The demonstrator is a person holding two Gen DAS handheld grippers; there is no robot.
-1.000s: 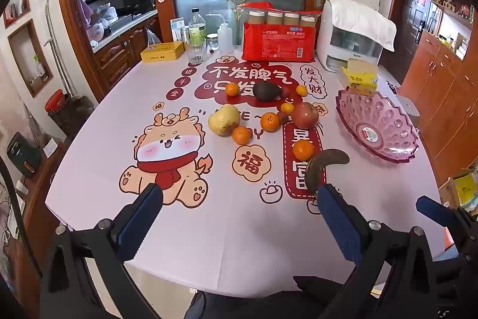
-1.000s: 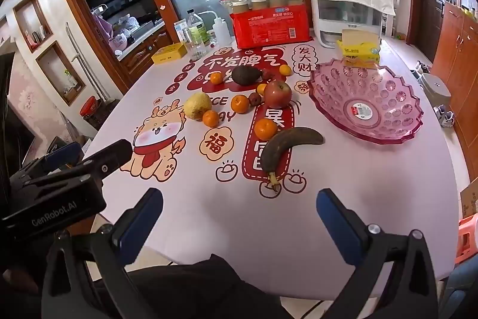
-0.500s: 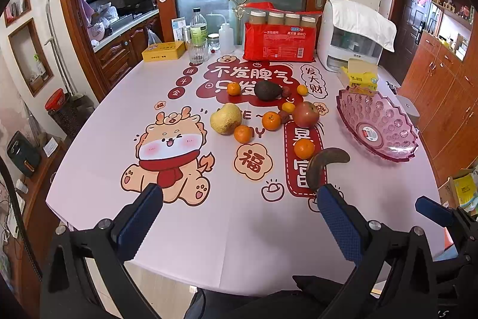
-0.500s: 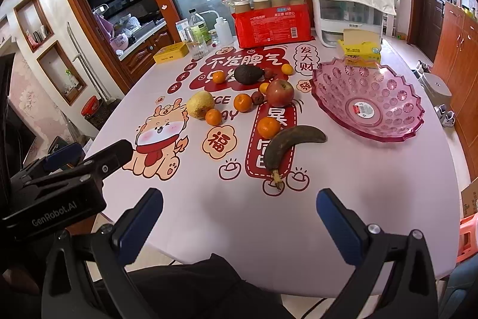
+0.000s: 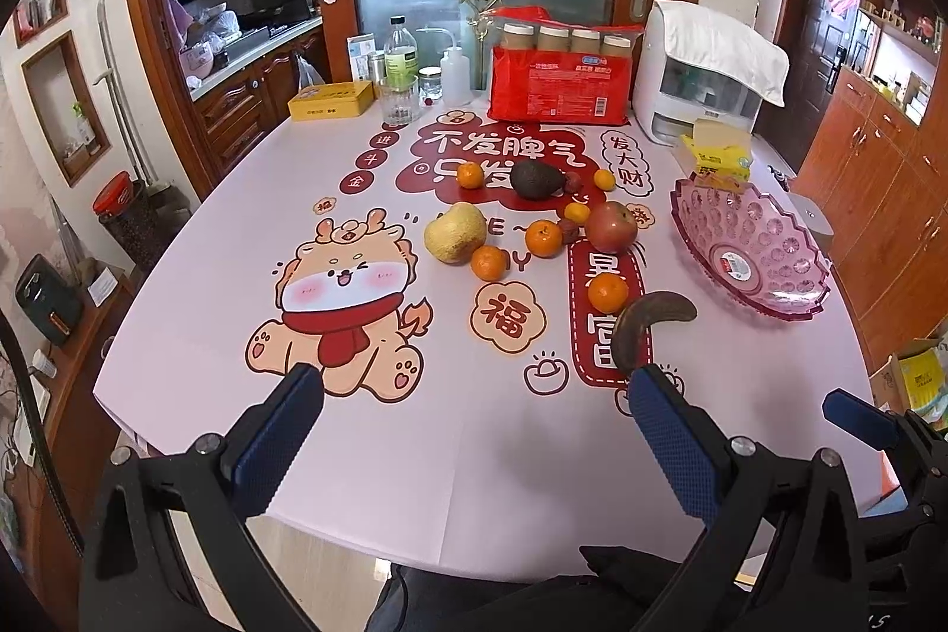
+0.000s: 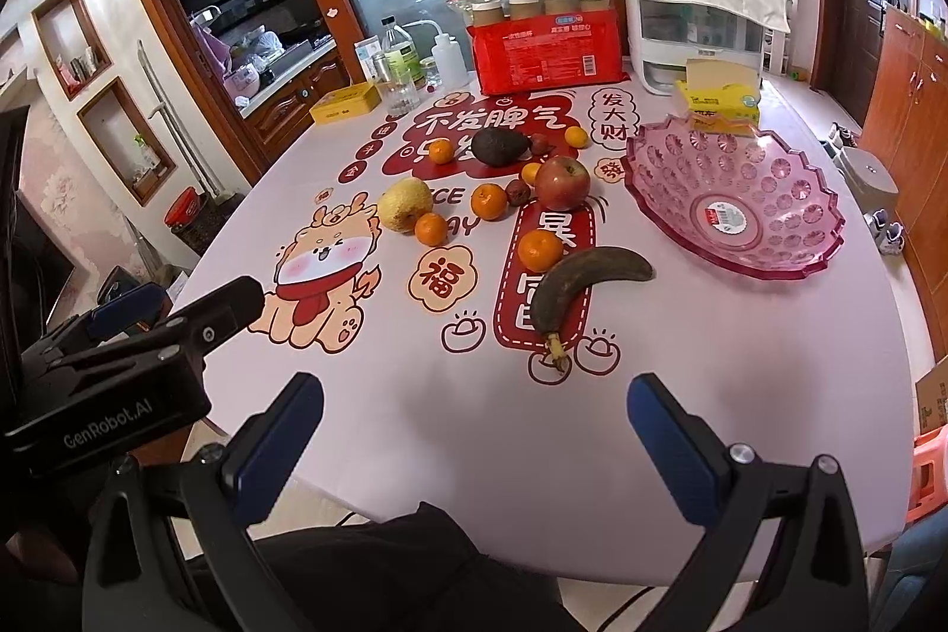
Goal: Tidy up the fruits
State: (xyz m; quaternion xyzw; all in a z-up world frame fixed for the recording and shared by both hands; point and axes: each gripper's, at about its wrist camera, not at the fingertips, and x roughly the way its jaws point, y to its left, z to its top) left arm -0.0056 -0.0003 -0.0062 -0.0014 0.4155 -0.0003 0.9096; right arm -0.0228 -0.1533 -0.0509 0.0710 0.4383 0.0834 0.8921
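Note:
Loose fruit lies mid-table: a dark overripe banana [image 6: 583, 279], a red apple [image 6: 561, 183], a yellow pear [image 6: 406, 204], a dark avocado [image 6: 499, 147], several oranges such as one [image 6: 540, 250] beside the banana, and small dark fruits. An empty pink glass bowl [image 6: 734, 196] stands to the right; it also shows in the left wrist view [image 5: 749, 250]. My left gripper [image 5: 474, 430] is open and empty above the near table edge. My right gripper [image 6: 474, 430] is open and empty, just short of the banana's stem.
At the table's far edge stand a red package of jars [image 6: 548, 45], a white appliance [image 6: 702, 22], a yellow tissue box [image 6: 720, 99], bottles and a glass [image 6: 403, 69], and a yellow tin [image 6: 346, 103]. Wooden cabinets [image 5: 877, 193] stand to the right.
Both grippers have edged slightly forward toward the fruit. Nothing on the table has moved and both grippers stay open.

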